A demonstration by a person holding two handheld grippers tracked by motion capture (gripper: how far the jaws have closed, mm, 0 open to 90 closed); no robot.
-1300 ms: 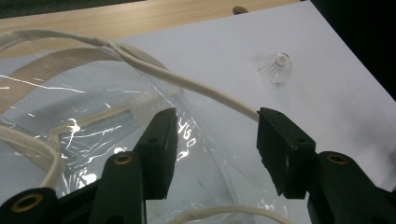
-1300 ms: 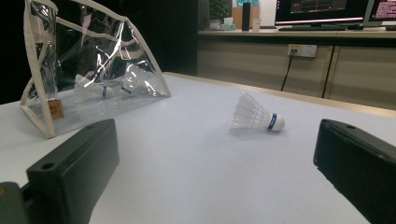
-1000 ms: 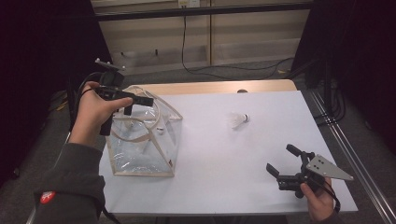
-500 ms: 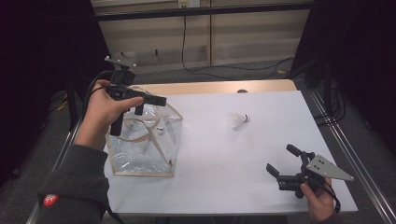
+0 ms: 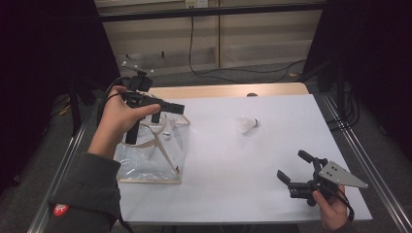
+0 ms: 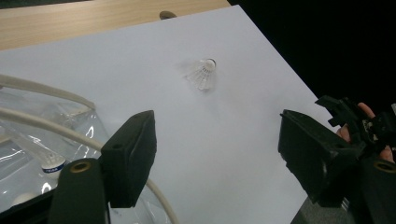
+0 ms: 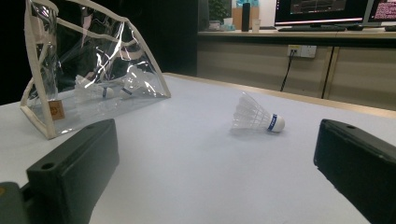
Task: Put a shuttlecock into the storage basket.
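A clear plastic bag (image 5: 145, 162) with cream edging stands open at the table's left, with shuttlecocks (image 5: 163, 133) inside. Above its mouth, my left gripper (image 5: 144, 127) points down; its jaws have just been opening and nothing is between them. In the left gripper view, my left gripper (image 6: 219, 158) looks past the bag (image 6: 28, 135) to a white shuttlecock (image 6: 201, 74) lying on the white table. That shuttlecock (image 5: 248, 124) lies alone right of the bag. My right gripper (image 5: 295, 166) rests open near the front right edge. From my right gripper (image 7: 215, 172), the shuttlecock (image 7: 257, 116) and bag (image 7: 93, 70) lie ahead.
A wooden strip (image 5: 228, 91) runs along the table's far edge, with a small dark round thing (image 5: 251, 94) on it. Metal rails (image 5: 362, 160) flank the table. Cables (image 5: 233, 73) trail on the floor behind. Monitors (image 7: 322, 9) sit on a far counter.
The left hand has carried its gripper to the right over the bag's mouth, and its jaws stand wider apart. The right gripper and the loose shuttlecock have kept still.
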